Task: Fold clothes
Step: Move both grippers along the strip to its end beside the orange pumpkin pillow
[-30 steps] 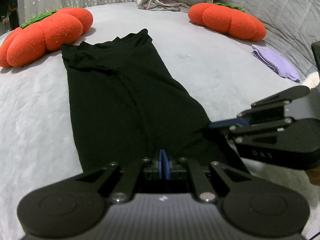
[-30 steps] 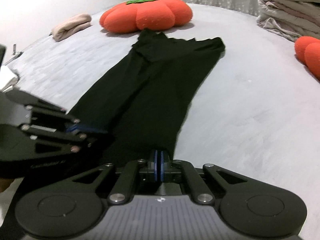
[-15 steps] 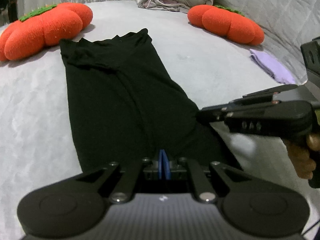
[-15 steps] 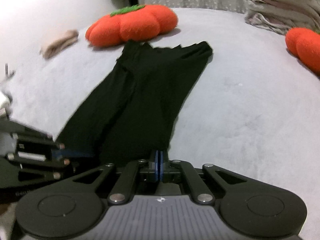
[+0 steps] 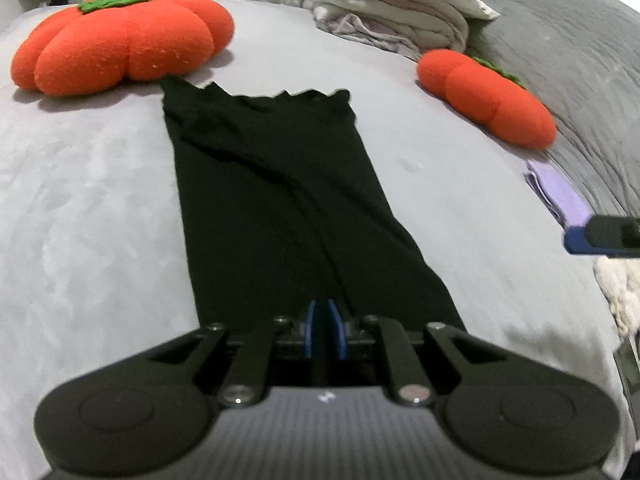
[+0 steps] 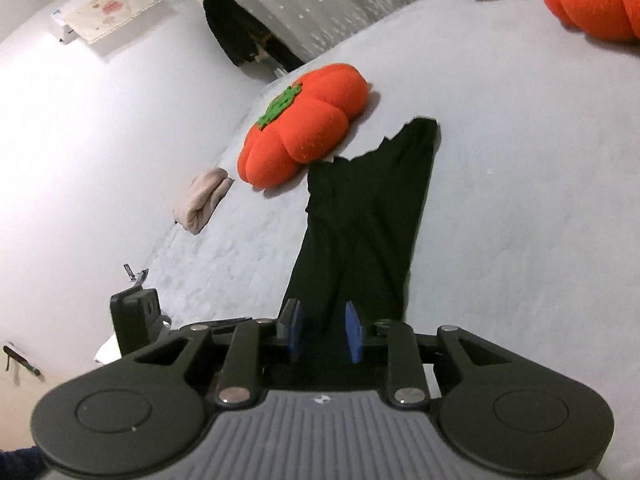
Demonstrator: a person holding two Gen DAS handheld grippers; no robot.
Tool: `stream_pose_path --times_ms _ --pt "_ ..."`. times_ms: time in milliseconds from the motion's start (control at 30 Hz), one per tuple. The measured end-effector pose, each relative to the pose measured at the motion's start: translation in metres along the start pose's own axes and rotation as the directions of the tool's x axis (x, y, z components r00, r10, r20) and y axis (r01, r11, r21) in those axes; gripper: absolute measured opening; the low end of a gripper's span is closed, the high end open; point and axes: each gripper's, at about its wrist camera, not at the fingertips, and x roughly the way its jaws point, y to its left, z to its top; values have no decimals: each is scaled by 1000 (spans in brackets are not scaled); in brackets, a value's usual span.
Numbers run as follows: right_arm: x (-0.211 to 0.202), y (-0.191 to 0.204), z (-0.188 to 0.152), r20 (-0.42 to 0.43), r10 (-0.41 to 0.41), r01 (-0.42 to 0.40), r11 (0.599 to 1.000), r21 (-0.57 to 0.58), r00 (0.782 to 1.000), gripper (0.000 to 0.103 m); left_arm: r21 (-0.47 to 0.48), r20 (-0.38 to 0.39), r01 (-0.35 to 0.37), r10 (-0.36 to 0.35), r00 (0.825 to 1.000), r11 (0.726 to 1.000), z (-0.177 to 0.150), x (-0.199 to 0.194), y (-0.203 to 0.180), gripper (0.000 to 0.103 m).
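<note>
A black garment (image 5: 280,208), folded into a long narrow strip, lies flat on the grey bed (image 5: 80,208); its collar end is far from me, beside an orange cushion. My left gripper (image 5: 322,326) hovers at the near hem. Its jaws are opening, the blue pads stand a little apart, and no cloth is pinched between them. My right gripper (image 6: 323,332) is tilted and sits above the near end of the garment (image 6: 368,216). Its jaws are opening too, with a clear gap and nothing between them. One right fingertip (image 5: 580,240) pokes in at the right edge of the left wrist view.
Two orange pumpkin cushions (image 5: 120,40) (image 5: 488,96) flank the garment's far end. Folded bedding (image 5: 400,12) is stacked at the back. A lilac folded cloth (image 5: 556,192) lies to the right, and a beige folded cloth (image 6: 204,198) near the wall on the left.
The right gripper has lifted off the hem, rolled and swung out to the right, and its jaws have parted. The left pads have parted slightly. The garment stays flat.
</note>
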Motion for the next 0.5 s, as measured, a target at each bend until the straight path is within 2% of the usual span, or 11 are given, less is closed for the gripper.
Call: stream_pose_path --times_ms 100,167,267,300,400,500 --pt "-3 2 7 7 -26 27 999 -37 1000 25 -26 27 -16 17 999 1000 10 0 4 12" --pt "-6 6 10 20 -100 101 988 -114 995 25 -40 45 -28 29 999 999 17 -1 10 13" --pt "3 10 16 56 -225 232 940 -251 973 28 -78 60 -31 35 998 996 27 2 21 13" --pt "9 5 18 58 -247 253 932 -261 967 28 -92 62 -33 39 997 995 30 4 25 13" --pt "38 -22 26 5 -244 240 951 -193 970 28 -113 63 -53 61 996 992 39 11 36 15" --pt "58 -37 29 -10 -286 280 944 -173 958 28 -128 70 -83 93 993 988 49 17 48 18"
